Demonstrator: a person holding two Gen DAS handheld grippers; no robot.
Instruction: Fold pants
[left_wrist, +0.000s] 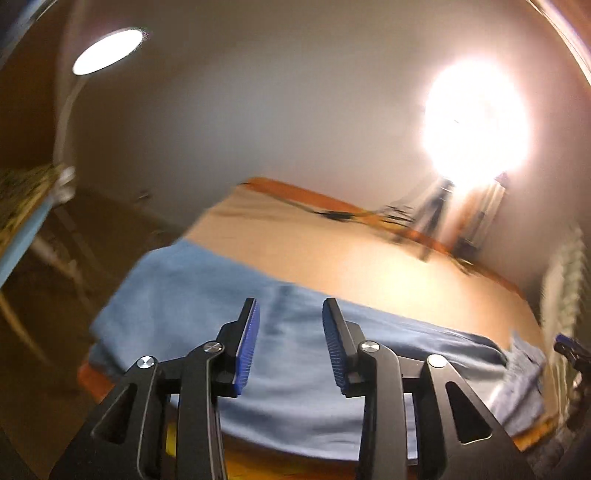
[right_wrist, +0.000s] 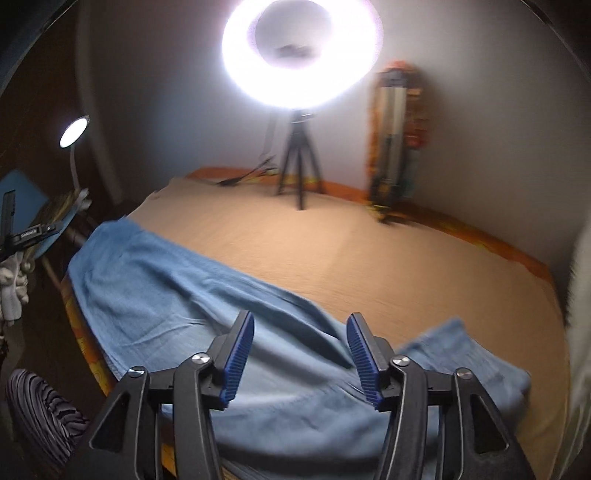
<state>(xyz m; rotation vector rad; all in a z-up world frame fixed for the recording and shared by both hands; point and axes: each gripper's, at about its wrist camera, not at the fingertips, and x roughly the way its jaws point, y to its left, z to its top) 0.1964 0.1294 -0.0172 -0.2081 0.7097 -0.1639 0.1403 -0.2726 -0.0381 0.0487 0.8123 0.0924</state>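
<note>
- Blue pants (right_wrist: 177, 295) lie spread along the near edge of the tan bed (right_wrist: 369, 266).
- Left gripper (left_wrist: 291, 343) partly spread, holding nothing, above the pants.
- Right gripper (right_wrist: 301, 354) gapes wider, empty.

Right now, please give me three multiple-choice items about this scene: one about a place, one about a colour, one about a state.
1. Where do the light blue fabric pants lie?
A. on the beige bed cover
B. on the floor
C. over the black tripod

2. What colour are the ribbed pads of the right hand-held gripper?
A. red
B. blue
C. white

3. How is the left hand-held gripper?
A. shut on the pants
B. holding a hanger
C. open and empty

Key: 1 A, the pants are spread along the cover's near edge; 2 B, both pads show blue; 3 C, a clear gap lies between its pads, nothing in it.
</note>
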